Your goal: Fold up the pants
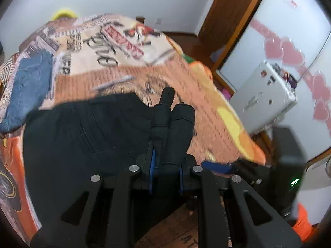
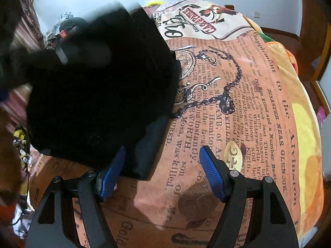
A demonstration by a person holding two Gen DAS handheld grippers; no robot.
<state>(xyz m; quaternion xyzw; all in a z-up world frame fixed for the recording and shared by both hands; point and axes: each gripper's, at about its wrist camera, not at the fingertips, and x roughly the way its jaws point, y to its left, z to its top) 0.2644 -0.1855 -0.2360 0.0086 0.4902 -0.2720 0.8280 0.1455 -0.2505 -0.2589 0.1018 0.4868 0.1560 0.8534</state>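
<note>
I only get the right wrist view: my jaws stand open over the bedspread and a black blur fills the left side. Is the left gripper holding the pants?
Observer: It looks so. The left gripper has its jaws almost together, with black cloth of the pants bunched around them.
Operator: Is anything else lying beyond the pants?
Observer: Yes, a blue cloth lies on the bedspread past the pants, at the left of the left wrist view.
Operator: And off the bedspread's far edge?
Observer: A white box-like appliance stands beside it, to the right in that view.
</note>
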